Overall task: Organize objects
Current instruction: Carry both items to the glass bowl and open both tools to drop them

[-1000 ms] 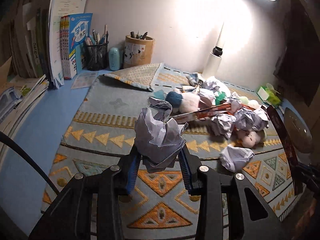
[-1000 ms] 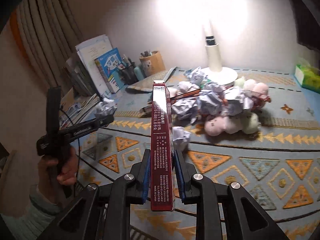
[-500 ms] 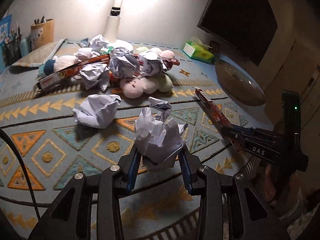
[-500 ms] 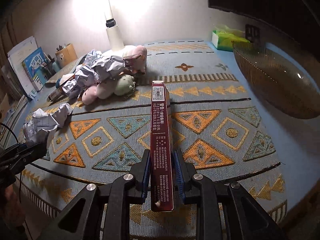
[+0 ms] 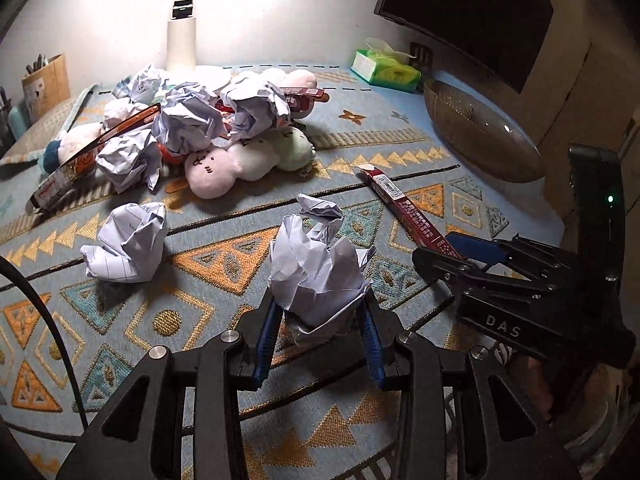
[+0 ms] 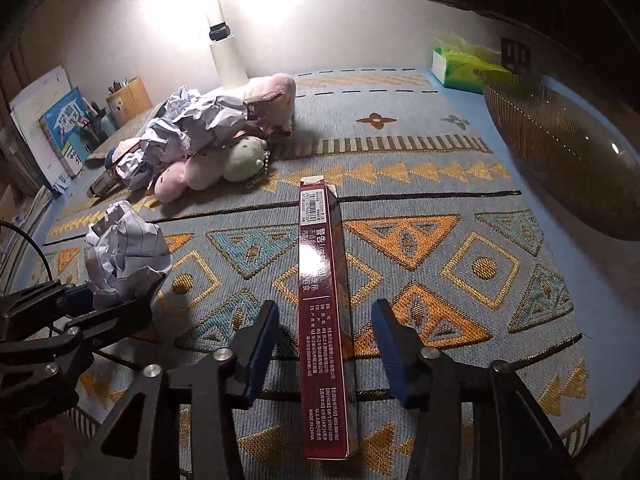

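**Red box let go, paper ball still pinched**

The right gripper [image 6: 324,344] is opening. Its blue fingers [image 6: 260,344] stand apart on each side of the long red box [image 6: 324,300] and do not touch it. The box lies flat on the patterned mat [image 6: 460,264] that covers the desk, near the front edge.

The left gripper [image 5: 320,332] has its fingers [image 5: 266,336] pinching a crumpled paper ball [image 5: 316,276]. Whether the ball touches the mat cannot be told.

Another paper ball [image 5: 128,248] sits on the mat just beside it. Farther back is a pile of paper balls [image 5: 192,120], soft toys [image 5: 224,164] and more red boxes. A glass bowl [image 6: 560,144] stands at the right side, near a green tissue box [image 5: 384,70]. A white lamp [image 6: 228,60] shines at the back.
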Available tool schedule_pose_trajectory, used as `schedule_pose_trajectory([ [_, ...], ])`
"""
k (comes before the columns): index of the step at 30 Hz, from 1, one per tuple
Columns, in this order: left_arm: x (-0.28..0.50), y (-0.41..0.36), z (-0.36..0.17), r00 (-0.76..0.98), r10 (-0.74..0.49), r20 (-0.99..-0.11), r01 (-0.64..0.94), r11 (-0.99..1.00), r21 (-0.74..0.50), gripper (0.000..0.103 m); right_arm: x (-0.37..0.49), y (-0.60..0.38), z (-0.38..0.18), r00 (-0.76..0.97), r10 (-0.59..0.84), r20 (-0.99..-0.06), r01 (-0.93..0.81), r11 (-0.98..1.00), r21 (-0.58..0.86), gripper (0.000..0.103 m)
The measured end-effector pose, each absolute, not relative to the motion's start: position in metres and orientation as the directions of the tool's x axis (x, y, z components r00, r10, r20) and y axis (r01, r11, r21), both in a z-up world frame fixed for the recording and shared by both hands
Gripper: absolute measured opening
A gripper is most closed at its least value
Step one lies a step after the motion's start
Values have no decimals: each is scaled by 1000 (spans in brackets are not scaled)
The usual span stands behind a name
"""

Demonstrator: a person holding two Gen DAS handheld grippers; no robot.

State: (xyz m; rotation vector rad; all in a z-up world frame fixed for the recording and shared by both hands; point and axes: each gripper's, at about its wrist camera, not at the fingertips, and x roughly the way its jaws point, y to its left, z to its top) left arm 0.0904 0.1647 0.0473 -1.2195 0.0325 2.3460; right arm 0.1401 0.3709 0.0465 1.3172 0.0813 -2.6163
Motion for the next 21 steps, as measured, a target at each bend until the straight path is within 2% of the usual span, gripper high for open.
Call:
schedule_pose_trajectory([
  [1, 90, 168, 51, -483, 408, -774, -440, -878, -188, 34, 140, 373, 47, -570, -184, -801, 214, -974, 71, 21],
  [3, 87, 176, 61, -491, 404, -772, -457, -874, -167, 34, 140, 386, 52, -544, -285, -789, 223, -956, 191, 18],
  [11, 60, 247, 121, -513, 500, -697, -586, -798, -142, 34, 132, 484, 123, -643, -438, -628, 164, -880, 446, 18],
  [14, 42, 291, 132, -499, 566, -657, -640, -751, -161, 34, 122, 527, 151, -726, -350, -592, 89, -902, 424, 18],
  [19, -2, 366, 136, -433, 653, -622, -686, -686, -243, 34, 100, 573, 185, -818, -35, -574, -134, -959, 249, 18],
  [21, -16, 393, 135, -409, 674, -615, -701, -664, -262, 34, 90, 584, 188, -816, 43, -576, -191, -961, 199, 18],
])
